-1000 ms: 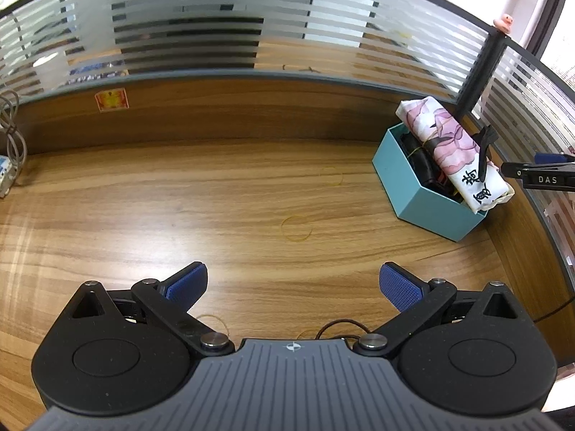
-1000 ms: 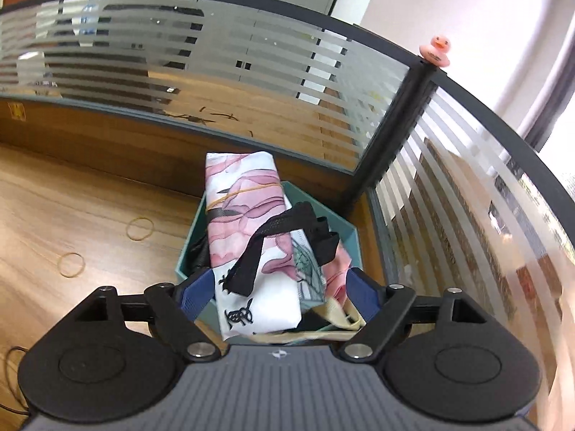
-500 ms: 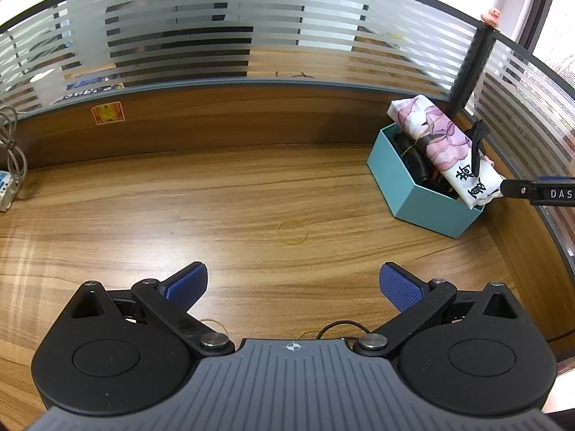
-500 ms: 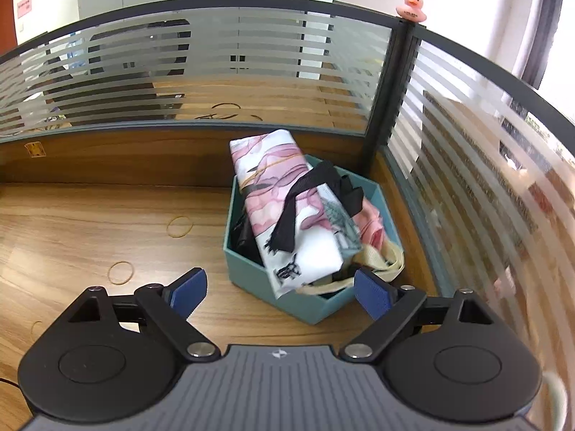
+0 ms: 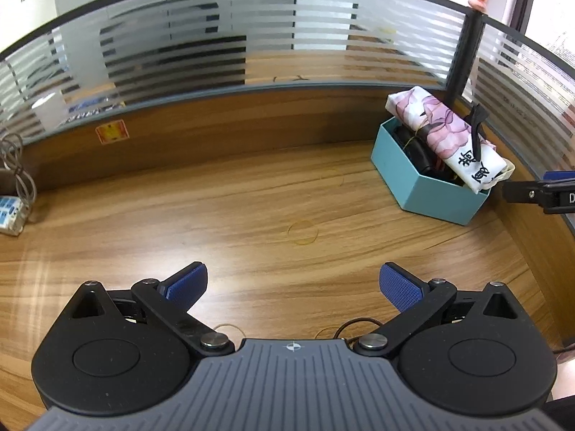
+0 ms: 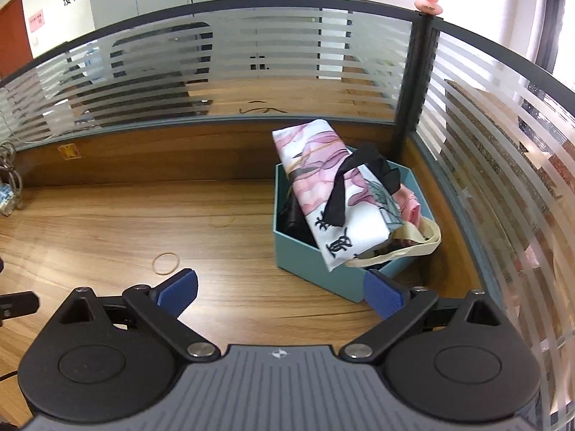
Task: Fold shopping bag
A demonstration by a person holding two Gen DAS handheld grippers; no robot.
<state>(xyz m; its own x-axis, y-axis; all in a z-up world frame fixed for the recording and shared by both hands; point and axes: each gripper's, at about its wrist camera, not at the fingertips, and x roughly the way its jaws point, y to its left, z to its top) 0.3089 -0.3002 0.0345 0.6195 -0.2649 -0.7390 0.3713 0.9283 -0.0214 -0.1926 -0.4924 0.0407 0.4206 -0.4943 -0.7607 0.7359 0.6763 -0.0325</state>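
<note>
My right claw [image 6: 280, 289], jaws just widened and empty, hangs released beside the folded floral shopping bag [image 6: 332, 201] apparently resting across the teal box [image 6: 305, 255]; my left claw [image 5: 293, 283] is released over the bench [image 5: 215, 215].

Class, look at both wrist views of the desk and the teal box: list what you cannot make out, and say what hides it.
- Contents of the teal box: both views; the folded floral bag lies across them; only dark shapes show.
- Cream bag under it: right wrist view; only a handle loop shows.
- Right hand-held gripper: left wrist view; cut off by the right edge.
- Black cable: left wrist view; the gripper body hides its ends.
</note>
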